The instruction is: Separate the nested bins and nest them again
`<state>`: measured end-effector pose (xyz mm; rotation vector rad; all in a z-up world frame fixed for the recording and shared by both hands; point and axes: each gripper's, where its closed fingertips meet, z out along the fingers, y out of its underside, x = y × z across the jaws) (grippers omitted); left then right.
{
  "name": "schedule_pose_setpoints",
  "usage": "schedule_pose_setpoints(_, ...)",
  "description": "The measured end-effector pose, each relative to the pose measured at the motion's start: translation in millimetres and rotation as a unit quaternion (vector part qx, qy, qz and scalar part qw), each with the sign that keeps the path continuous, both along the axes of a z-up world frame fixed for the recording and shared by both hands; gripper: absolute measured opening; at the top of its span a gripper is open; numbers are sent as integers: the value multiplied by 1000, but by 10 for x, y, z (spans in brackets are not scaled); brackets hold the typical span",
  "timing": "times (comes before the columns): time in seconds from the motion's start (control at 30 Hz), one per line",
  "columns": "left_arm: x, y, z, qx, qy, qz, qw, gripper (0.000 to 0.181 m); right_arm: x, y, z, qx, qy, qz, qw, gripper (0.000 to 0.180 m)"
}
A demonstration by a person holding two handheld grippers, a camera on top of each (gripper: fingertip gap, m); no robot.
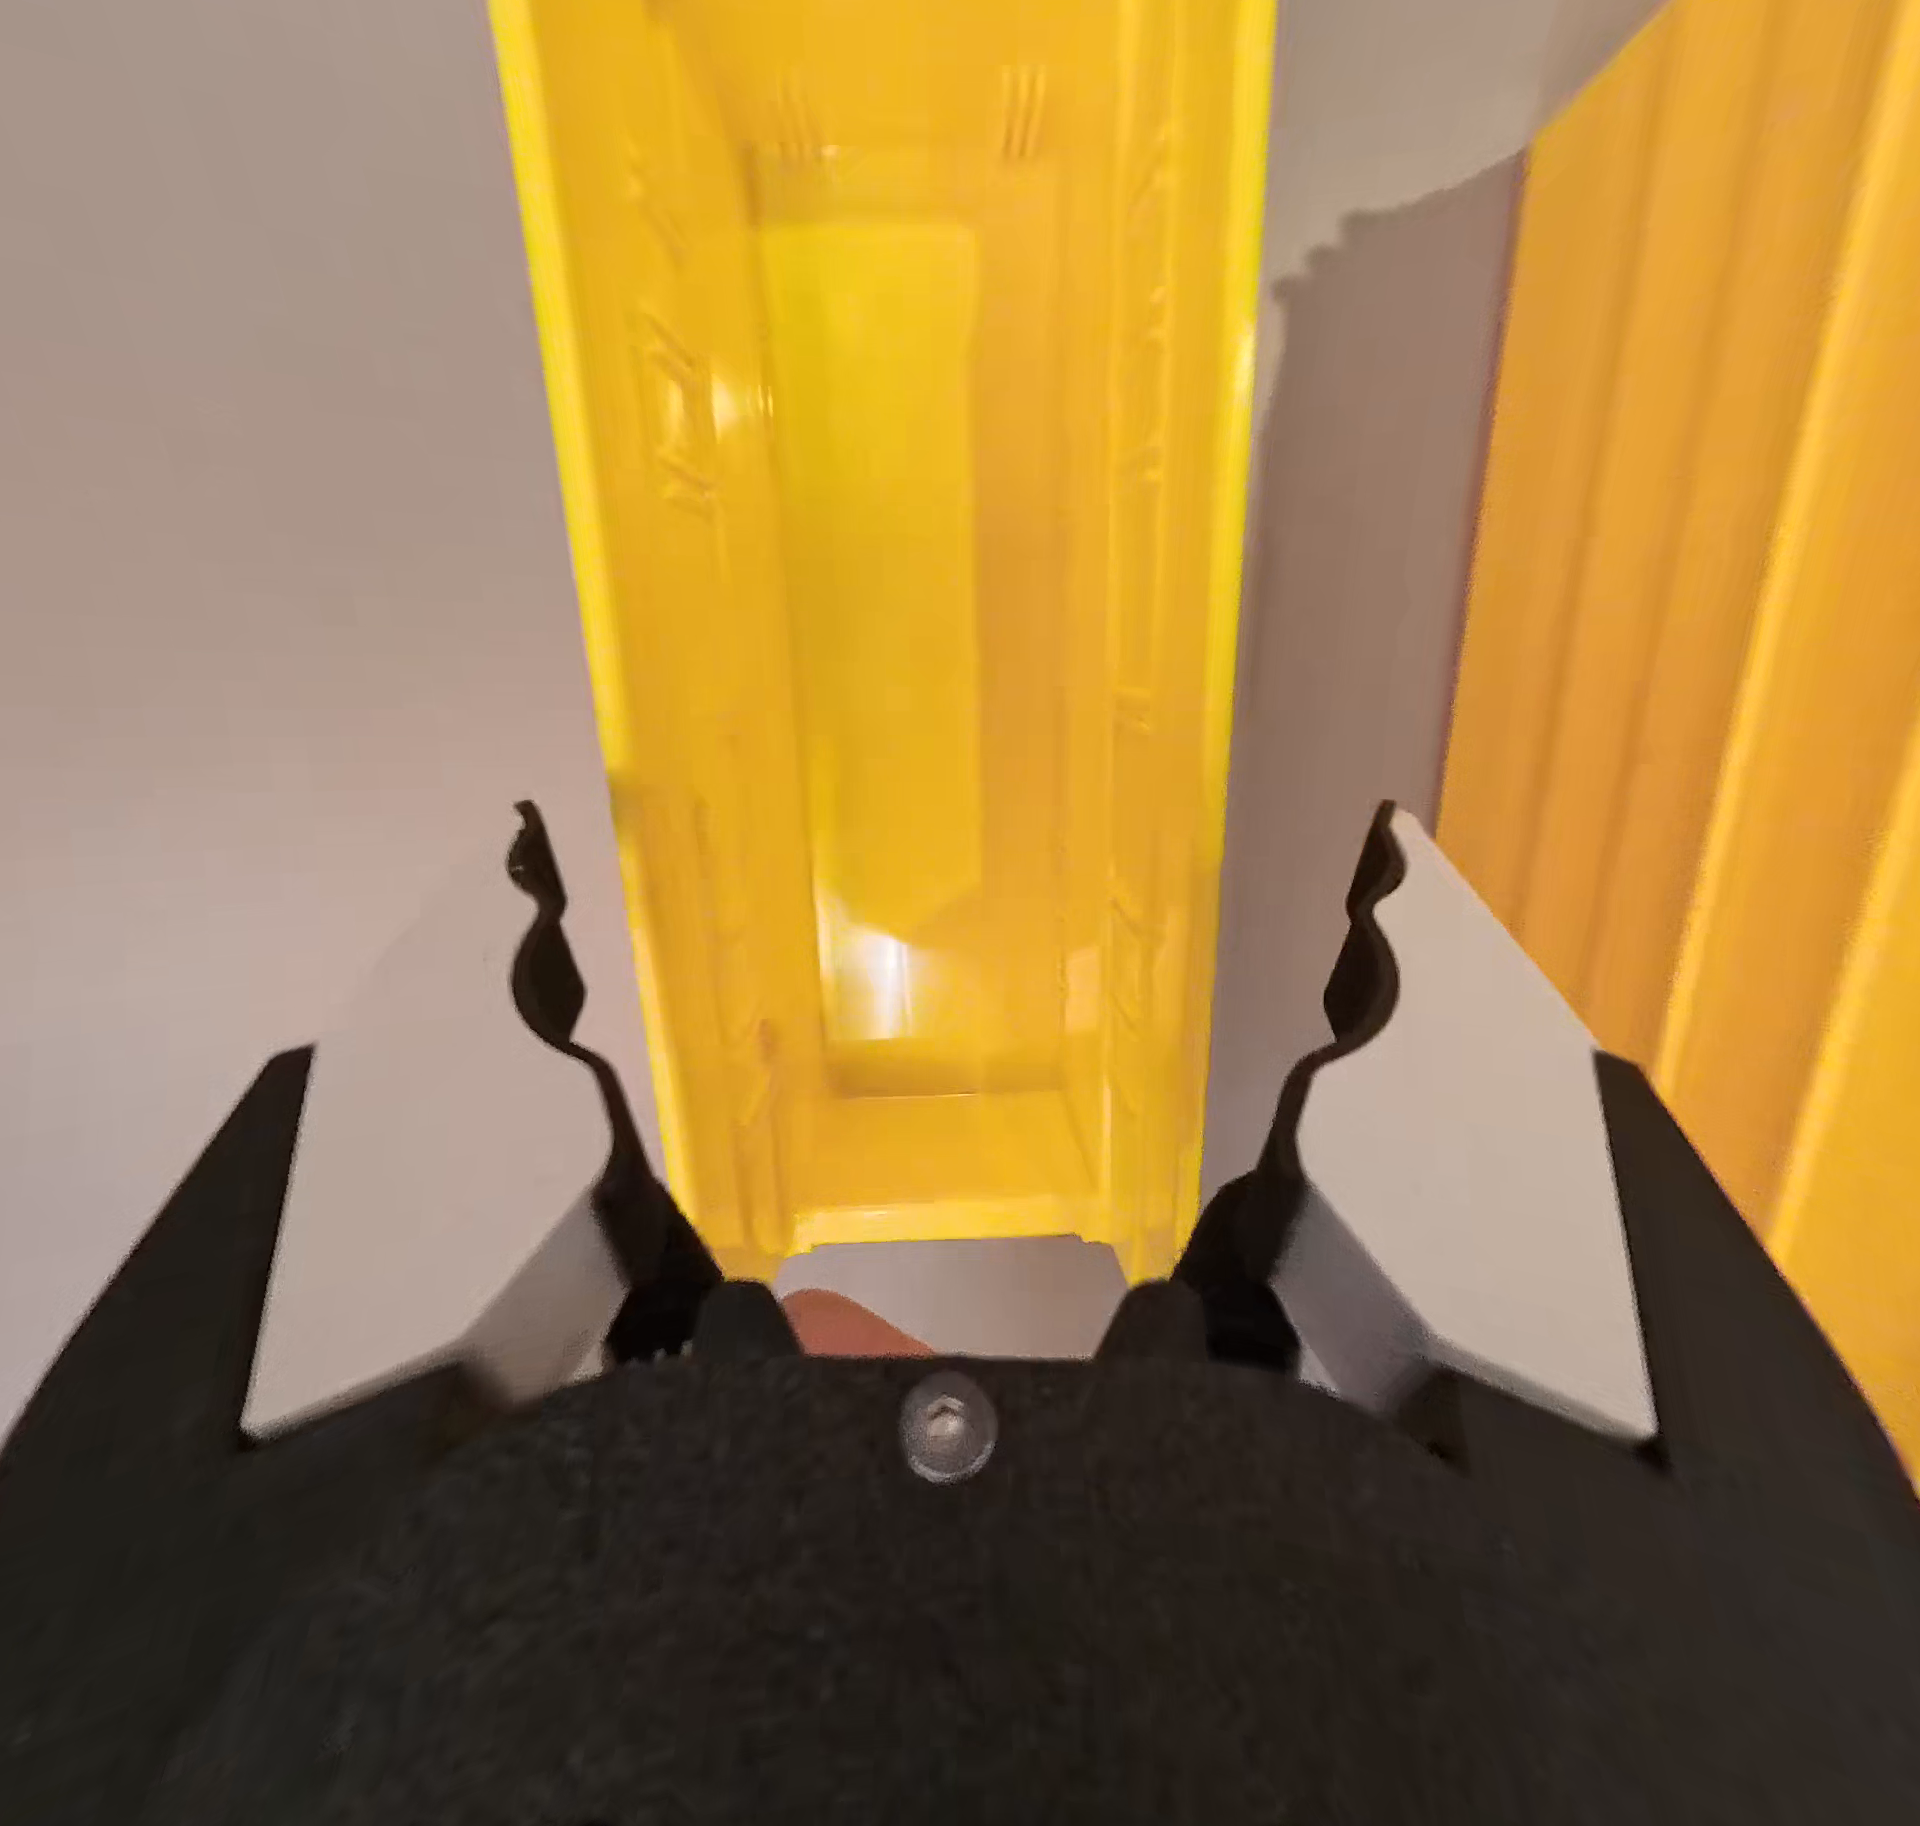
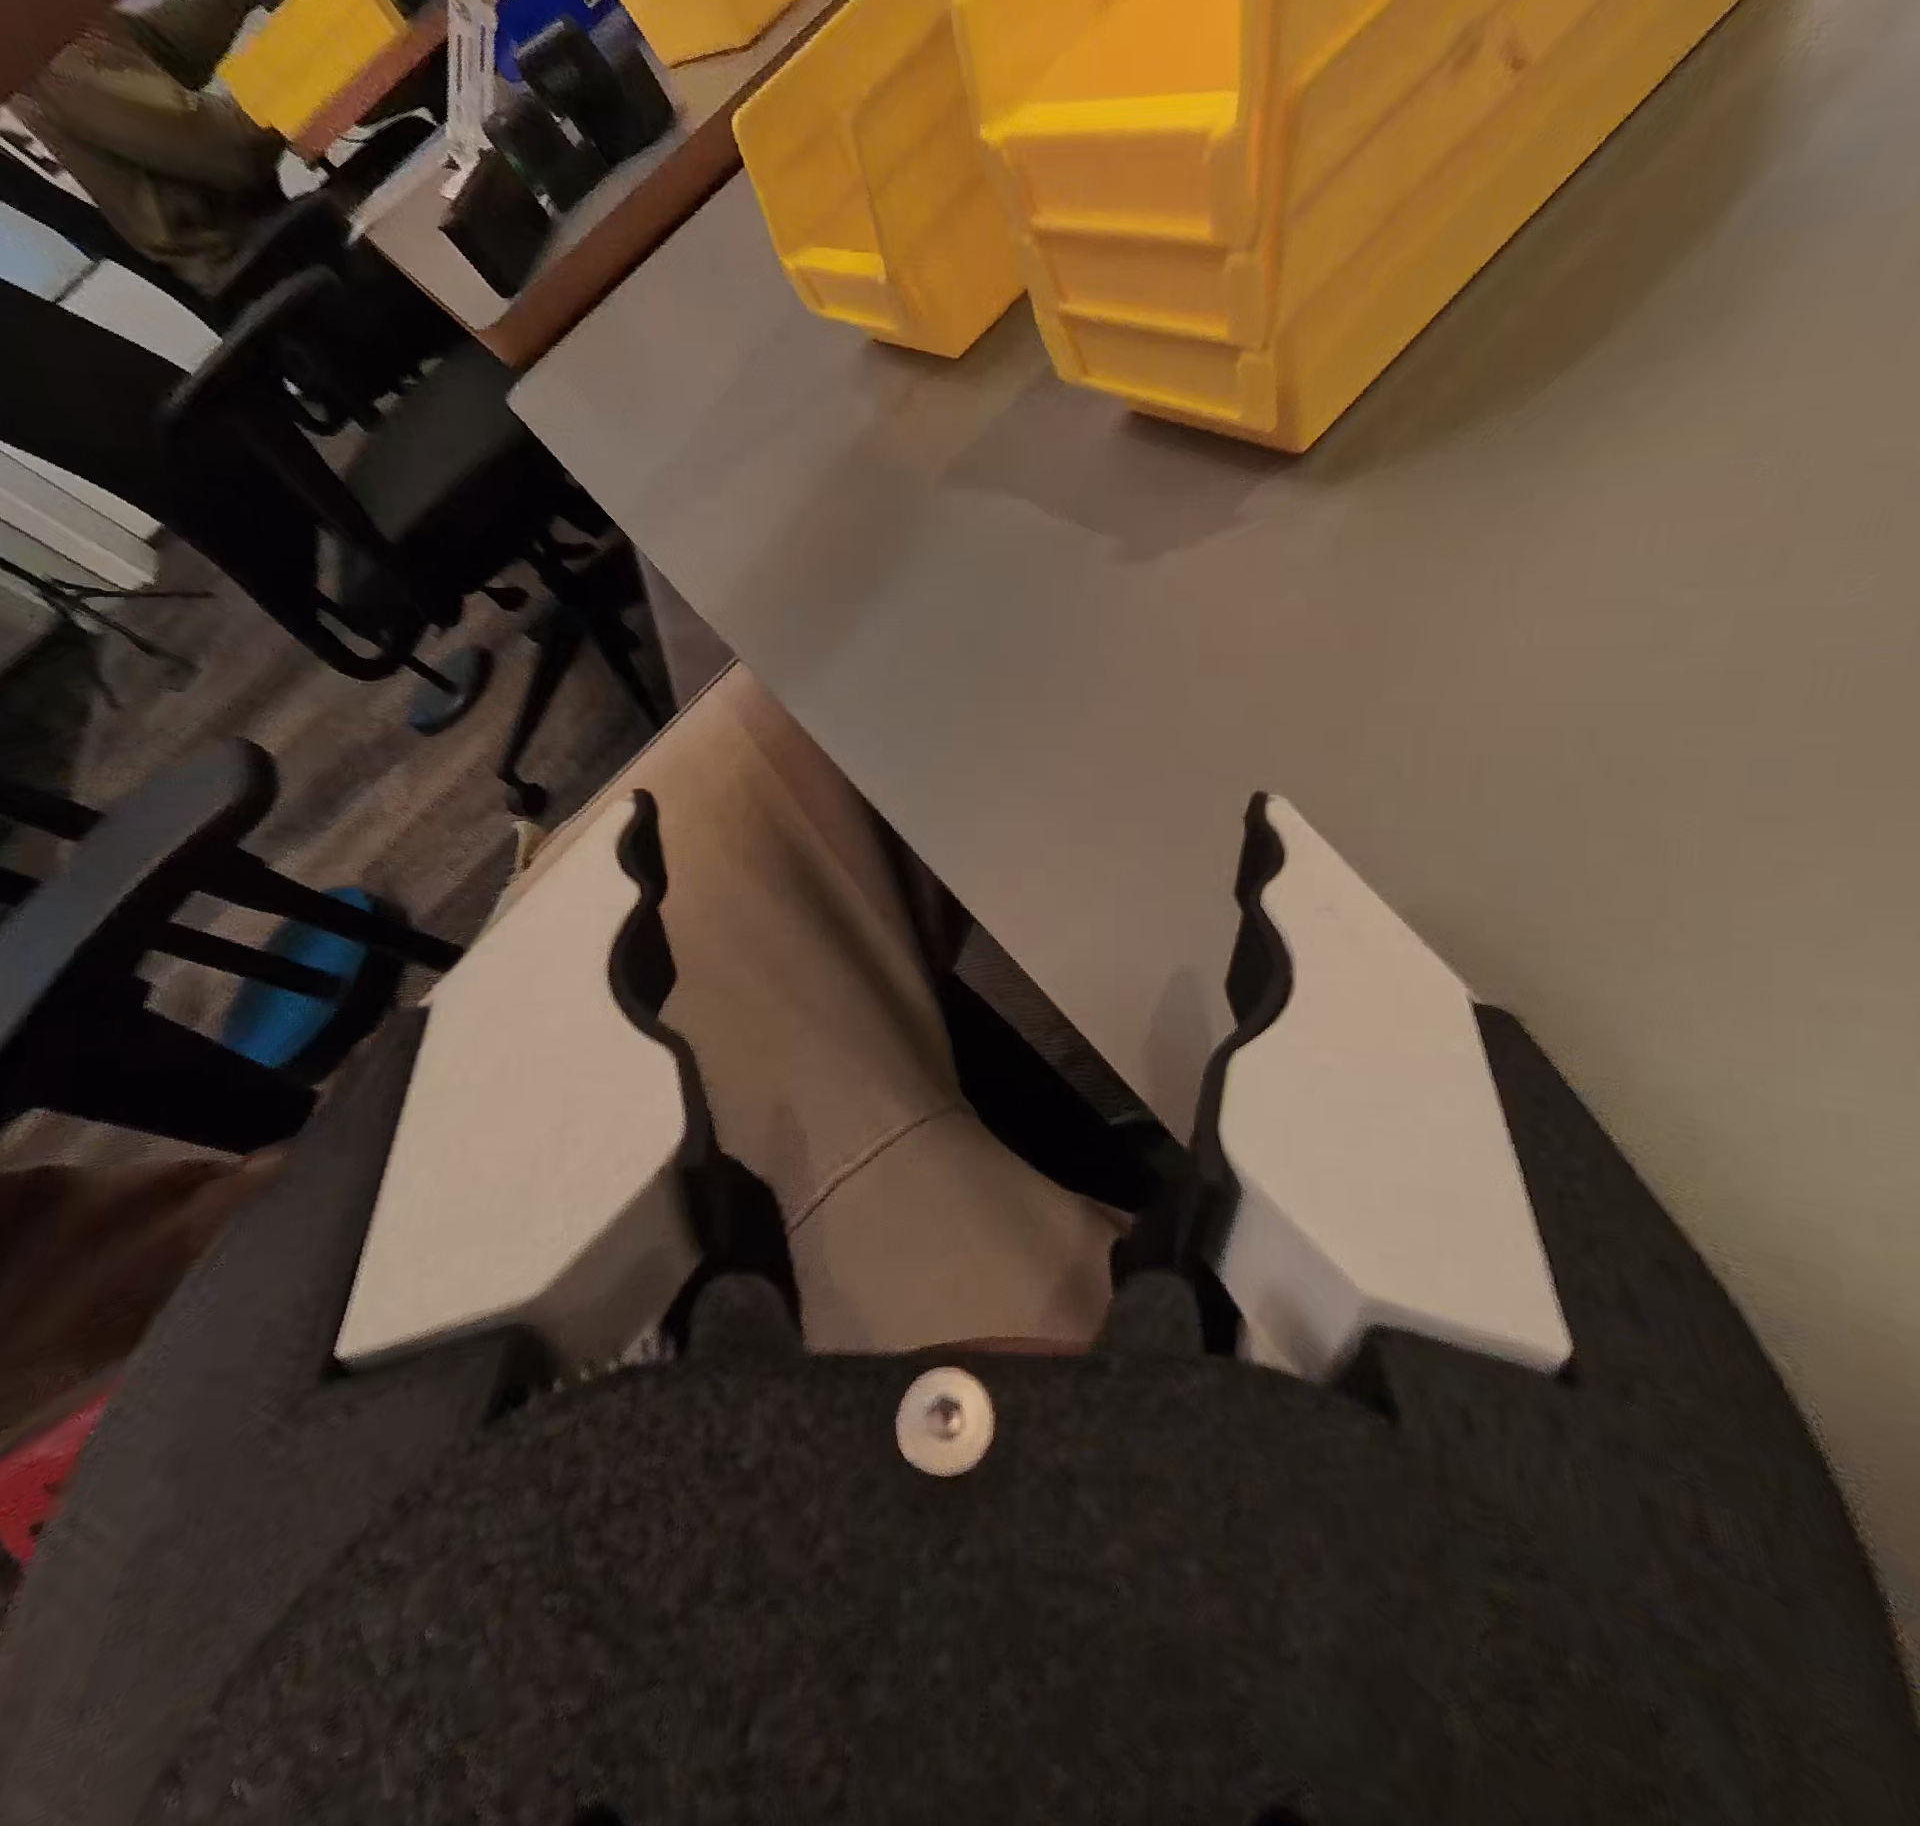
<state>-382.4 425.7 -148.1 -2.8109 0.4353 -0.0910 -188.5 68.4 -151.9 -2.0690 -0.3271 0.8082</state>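
Surface: I see a plain grey matte tabletop (image 2: 1299, 696).
Bins: single yellow plastic bin (image 1: 883, 633) lies between my left gripper (image 1: 951, 820) fingers, spread wide; nested yellow stack (image 2: 1247, 218) alongside.
Right gripper (image 2: 951, 810): wide, empty, at table edge.
Room: black office chairs (image 2: 343, 488), wood floor.

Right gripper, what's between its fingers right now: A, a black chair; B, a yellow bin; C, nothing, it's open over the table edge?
C: the right gripper stands open with nothing gripped, hanging over the table edge, well short of the nested yellow bins.
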Motion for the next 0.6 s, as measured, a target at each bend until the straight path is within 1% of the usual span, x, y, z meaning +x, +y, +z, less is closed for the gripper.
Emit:
schedule_pose_setpoints(0.07, -61, 2, -120, -15, 38, 7, 999, 126, -6, -17, -4, -9, 10, 3, 1000, 110)
schedule_pose_setpoints(0.13, -105, 22, -152, -17, 50, 21, 998, 121, -8, -22, 9, -7, 12, 3, 1000, 110)
schedule_pose_setpoints(0.2, -126, 15, -129, -29, 60, 22, 998, 106, -14, -26, 19, -5, 13, 5, 1000, 109)
schedule_pose_setpoints(0.3, -167, -42, -106, -52, 72, 14, 996, 93, -43, -34, 27, -7, 21, 10, 1000, 109)
schedule_pose_setpoints(0.47, -241, -34, -16, -36, 64, 37, 997, 85, -28, -26, 34, -5, 18, 6, 1000, 108)
schedule_pose_setpoints(0.6, -233, -69, 191, -31, 49, 35, 998, 82, 17, -2, 88, 4, 25, -3, 1000, 107)
